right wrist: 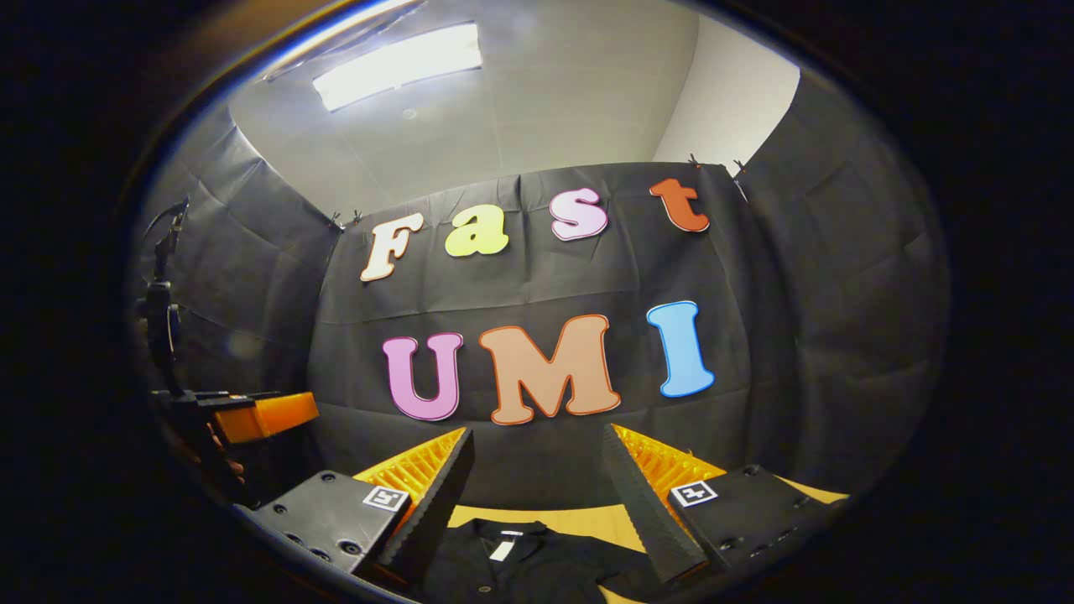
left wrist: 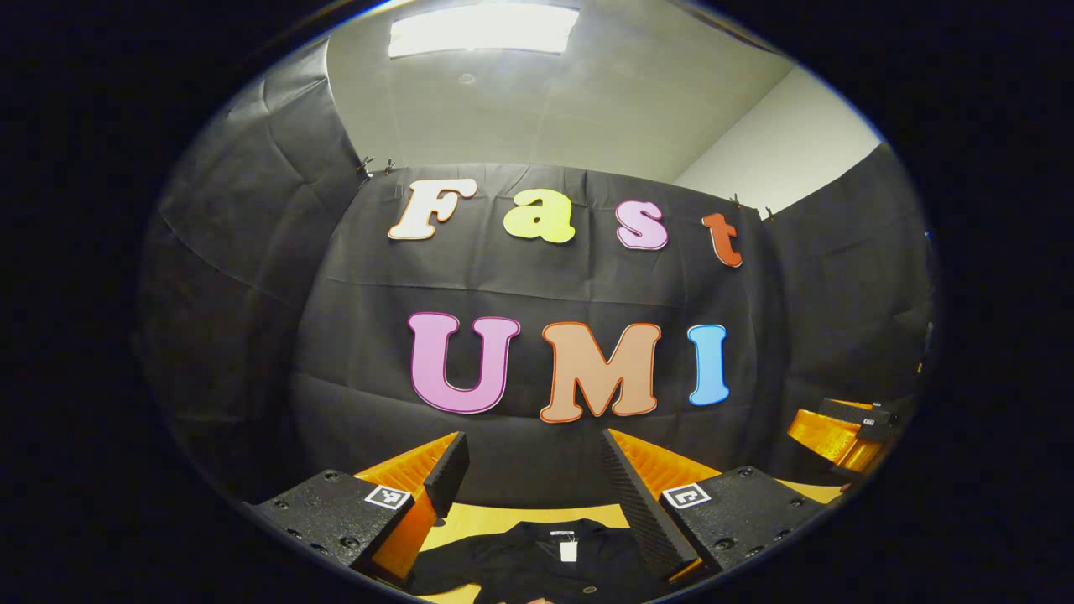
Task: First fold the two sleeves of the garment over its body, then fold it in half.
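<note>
Two views, taken in turn.

Left gripper view: left gripper [left wrist: 534,470] raised and pointed nearly level at the booth's back wall, fingers [left wrist: 445,470] spread wide at the bottom of the frame, nothing between them. Below and between those fingers, at the bottom centre, a black garment [left wrist: 537,562] lying on a yellow-tan table [left wrist: 487,516], collar end toward the wall, a small white tag [left wrist: 568,549] at the neck. Well clear of the cloth, no contact. At the right edge, lower down, the right gripper [left wrist: 843,432] seen partly, held at about the same height; finger spread not readable from this angle. Upper part of the frame: grey ceiling with a bright light panel [left wrist: 482,29].

Right gripper view: right gripper [right wrist: 537,470] likewise lifted and aimed forward at the wall, slightly rolled so the scene tilts, fingers [right wrist: 440,486] set far apart at the bottom of the frame, gripping nothing. Between them at the bottom centre, the same garment on the table, collar and white tag visible, possibly a sleeve trailing toward the lower right, though the edge distortion makes that unsure. At the left edge, mid-height, the left gripper [right wrist: 260,415] jutting into frame, with what looks like part of a hand [right wrist: 225,453] just beneath it in shadow. Above, at the upper left, the ceiling light panel.
</note>
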A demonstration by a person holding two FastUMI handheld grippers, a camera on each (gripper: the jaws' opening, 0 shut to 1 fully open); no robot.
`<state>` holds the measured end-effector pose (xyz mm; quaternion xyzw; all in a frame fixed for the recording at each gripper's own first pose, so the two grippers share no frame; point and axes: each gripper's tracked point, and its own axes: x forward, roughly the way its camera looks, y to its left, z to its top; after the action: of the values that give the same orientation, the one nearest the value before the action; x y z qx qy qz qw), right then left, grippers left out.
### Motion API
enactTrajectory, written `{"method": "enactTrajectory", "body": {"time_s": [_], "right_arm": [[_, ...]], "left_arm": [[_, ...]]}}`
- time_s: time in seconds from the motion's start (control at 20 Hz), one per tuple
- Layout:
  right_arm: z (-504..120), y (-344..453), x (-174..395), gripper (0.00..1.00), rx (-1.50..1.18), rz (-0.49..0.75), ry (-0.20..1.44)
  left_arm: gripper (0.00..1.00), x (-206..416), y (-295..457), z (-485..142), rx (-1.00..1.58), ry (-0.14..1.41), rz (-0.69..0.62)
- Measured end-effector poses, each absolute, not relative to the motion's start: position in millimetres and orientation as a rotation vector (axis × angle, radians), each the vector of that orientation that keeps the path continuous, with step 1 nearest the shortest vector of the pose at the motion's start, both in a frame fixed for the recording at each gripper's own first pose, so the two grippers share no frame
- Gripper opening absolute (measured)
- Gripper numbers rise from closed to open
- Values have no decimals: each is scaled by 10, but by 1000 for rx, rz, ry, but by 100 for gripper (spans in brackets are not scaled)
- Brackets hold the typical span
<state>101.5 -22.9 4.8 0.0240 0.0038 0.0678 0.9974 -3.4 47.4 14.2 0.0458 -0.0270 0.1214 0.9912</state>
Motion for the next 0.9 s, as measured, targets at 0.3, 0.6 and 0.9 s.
{"method": "enactTrajectory", "body": {"time_s": [0.3,0.6,0.9], "right_arm": [[-76,-128,1029,97,44,158,54],[-137,-354,1046,97,44,132,76],[-381,-1173,1099,97,-31,-24,132]], "left_arm": [[92,-59,594,-30,35,-26,269],[93,-33,499,-42,44,-22,252],[92,18,453,26,70,-35,241]]}}
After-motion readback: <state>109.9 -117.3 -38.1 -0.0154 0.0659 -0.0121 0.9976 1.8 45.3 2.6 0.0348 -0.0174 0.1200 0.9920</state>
